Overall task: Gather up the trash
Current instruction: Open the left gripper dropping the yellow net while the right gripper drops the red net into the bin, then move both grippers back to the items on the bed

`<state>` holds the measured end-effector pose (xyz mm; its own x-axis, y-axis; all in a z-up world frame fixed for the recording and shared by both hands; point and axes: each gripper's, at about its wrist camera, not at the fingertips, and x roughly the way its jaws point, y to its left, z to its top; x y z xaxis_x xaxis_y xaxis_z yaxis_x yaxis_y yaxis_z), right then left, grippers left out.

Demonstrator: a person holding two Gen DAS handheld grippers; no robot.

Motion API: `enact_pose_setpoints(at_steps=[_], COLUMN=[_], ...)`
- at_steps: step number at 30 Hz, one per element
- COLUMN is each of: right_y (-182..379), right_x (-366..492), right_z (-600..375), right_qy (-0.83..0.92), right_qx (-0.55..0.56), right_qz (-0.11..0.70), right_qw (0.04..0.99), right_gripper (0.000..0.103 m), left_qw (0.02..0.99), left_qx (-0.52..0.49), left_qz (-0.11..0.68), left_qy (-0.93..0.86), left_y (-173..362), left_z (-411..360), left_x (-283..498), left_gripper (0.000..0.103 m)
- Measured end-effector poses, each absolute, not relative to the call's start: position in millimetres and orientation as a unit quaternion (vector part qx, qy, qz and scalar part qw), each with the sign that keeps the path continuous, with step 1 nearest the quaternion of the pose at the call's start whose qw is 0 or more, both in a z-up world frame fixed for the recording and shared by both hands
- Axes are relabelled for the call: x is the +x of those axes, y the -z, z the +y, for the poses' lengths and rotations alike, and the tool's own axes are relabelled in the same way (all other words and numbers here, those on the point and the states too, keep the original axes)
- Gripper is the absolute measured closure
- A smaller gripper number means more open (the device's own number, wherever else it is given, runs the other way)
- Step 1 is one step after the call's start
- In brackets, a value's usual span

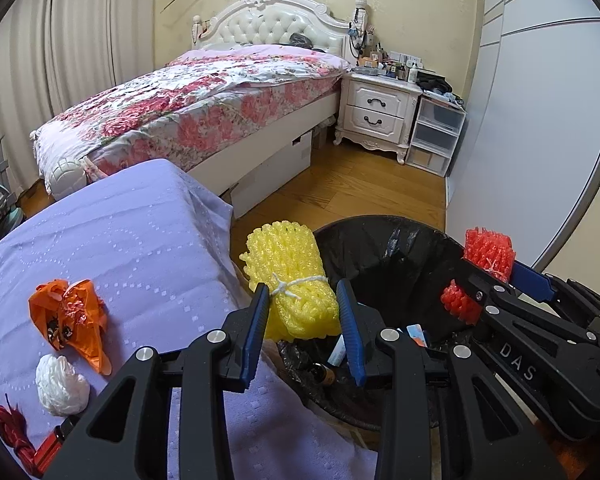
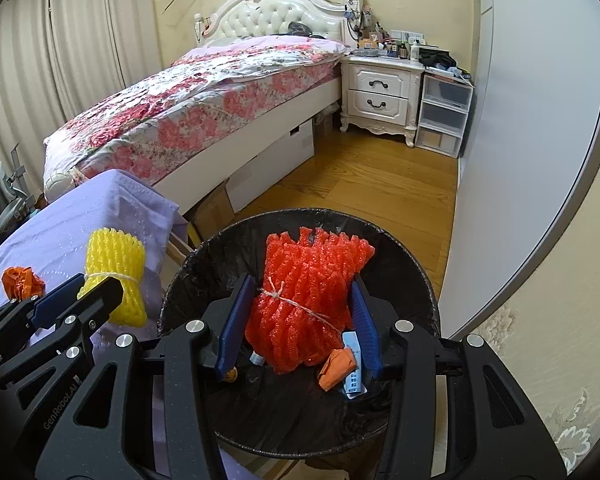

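My left gripper point(image 1: 302, 300) is shut on a yellow foam net bundle point(image 1: 292, 264) tied with white string, held at the edge of the purple-covered table point(image 1: 120, 240) beside the bin. The black-lined trash bin point(image 1: 380, 236) point(image 2: 404, 252) stands on the floor to the right. My right gripper point(image 2: 302, 284) is shut on a red foam net bundle point(image 2: 308, 280), also string-tied, and holds it over the bin's mouth. An orange wrapper point(image 2: 336, 366) and a blue-white packet point(image 2: 354, 380) lie inside the bin. On the table lie an orange plastic bag point(image 1: 68, 312), a white foam ball point(image 1: 62, 386) and a red scrap point(image 1: 8, 424).
A bed with a floral cover point(image 1: 188, 104) stands behind the table. A white nightstand point(image 1: 376, 112) and clear plastic drawers point(image 1: 436, 132) stand at the far wall. A grey wardrobe door point(image 1: 540, 120) runs along the right. Wooden floor point(image 1: 360, 188) lies between bed and bin.
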<state>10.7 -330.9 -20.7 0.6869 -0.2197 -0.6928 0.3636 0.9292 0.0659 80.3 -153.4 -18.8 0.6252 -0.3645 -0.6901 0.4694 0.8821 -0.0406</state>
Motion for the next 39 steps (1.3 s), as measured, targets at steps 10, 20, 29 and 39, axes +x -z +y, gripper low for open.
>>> enact_pose_setpoints(at_steps=[10, 20, 29, 39], right_y=[18, 13, 5, -1], right_x=[6, 3, -3, -9], right_z=[-338, -338, -328, -291], right_qy=[0.187, 0.189, 0.175, 0.134], right_qx=[0.1, 0.101, 0.102, 0.092], right_qz=[0.35, 0.345, 0.342, 0.344], right_qw=[0.912, 0.914, 0.918, 0.925], right_gripper=[0.041, 0.036, 0.032, 0.032], left_qw=[0.899, 0.906, 0.916, 0.927], left_qx=[0.055, 0.041, 0.032, 0.005], left_qz=[0.372, 0.366, 0.358, 0.355], left_qy=[0.226, 0.21, 0.181, 0.119], left_y=[19, 8, -9, -21], left_z=[-148, -133, -96, -24], left_x=[84, 79, 68, 54], left_gripper=[0.041, 0.031, 0.03, 0.03])
